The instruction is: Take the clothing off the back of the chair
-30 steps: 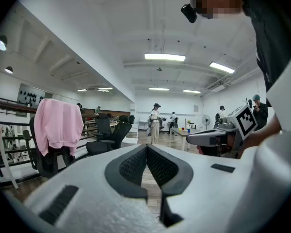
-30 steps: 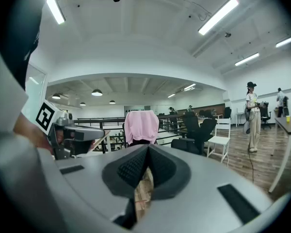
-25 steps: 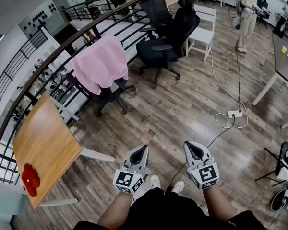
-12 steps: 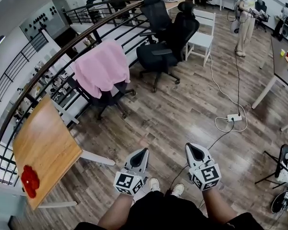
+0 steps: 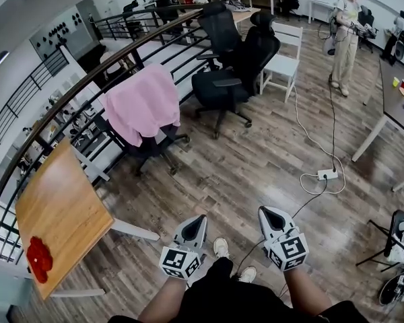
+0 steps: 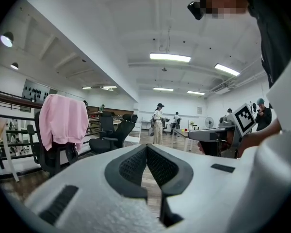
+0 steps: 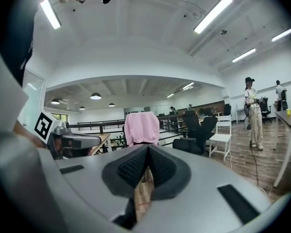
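Presently the left claw (image 5: 196, 222) and the right claw (image 5: 271, 214) are both shut and empty. The pink sweatshirt (image 5: 143, 103) hangs down over the backrest of the black office chair (image 5: 156, 143), well ahead and leftward of both claws. The left claw is nearer.

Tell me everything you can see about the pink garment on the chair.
The pink garment is plain, soft-looking cloth with no print that shows. It is draped over the top of a black office chair, covers most of the backrest, and hangs in loose folds with an uneven lower edge above the seat. It looks still and undisturbed. As far as can be seen, only the chair touches it.
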The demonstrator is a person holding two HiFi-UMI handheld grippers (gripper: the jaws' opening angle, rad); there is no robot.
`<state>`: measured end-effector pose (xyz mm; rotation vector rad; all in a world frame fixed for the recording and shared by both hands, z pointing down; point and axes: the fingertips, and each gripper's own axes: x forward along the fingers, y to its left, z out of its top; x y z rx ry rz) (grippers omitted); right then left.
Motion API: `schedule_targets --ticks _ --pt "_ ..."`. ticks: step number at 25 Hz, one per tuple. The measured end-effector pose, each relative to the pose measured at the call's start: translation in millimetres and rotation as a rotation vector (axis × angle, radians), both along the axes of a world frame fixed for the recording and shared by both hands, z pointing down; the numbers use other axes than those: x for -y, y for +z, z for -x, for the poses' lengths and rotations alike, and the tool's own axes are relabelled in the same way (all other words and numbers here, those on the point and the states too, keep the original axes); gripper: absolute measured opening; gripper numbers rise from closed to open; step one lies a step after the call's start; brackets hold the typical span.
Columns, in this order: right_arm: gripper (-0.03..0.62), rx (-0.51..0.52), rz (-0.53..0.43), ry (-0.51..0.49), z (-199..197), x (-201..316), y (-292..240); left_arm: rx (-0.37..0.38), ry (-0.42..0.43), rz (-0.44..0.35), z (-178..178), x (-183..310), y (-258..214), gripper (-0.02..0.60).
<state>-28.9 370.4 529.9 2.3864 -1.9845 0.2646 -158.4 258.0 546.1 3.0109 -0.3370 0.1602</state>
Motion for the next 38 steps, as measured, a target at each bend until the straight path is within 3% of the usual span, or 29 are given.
schedule_targets --ticks 10,18,24,32,38 --pt "0.003 -0.011 -0.004 -0.052 -26 110 -22 -0.025 -0.033 0.003 -25 97 -7 0.015" --pt "0.003 -0.020 -0.010 -0.125 -2 215 -34 -0.060 -0.076 -0.014 -15 195 -22 0.015" --pt "0.003 -0.014 -0.028 -0.142 6 264 -52 -0.081 -0.066 -0.015 0 231 -26 0.015" --pt "0.003 -0.051 -0.029 -0.174 9 309 -68 -0.114 -0.123 0.016 18 265 -22 0.015" --pt "0.003 -0.043 -0.047 -0.177 -19 337 -65 -0.091 -0.154 0.019 16 284 -16 0.015"
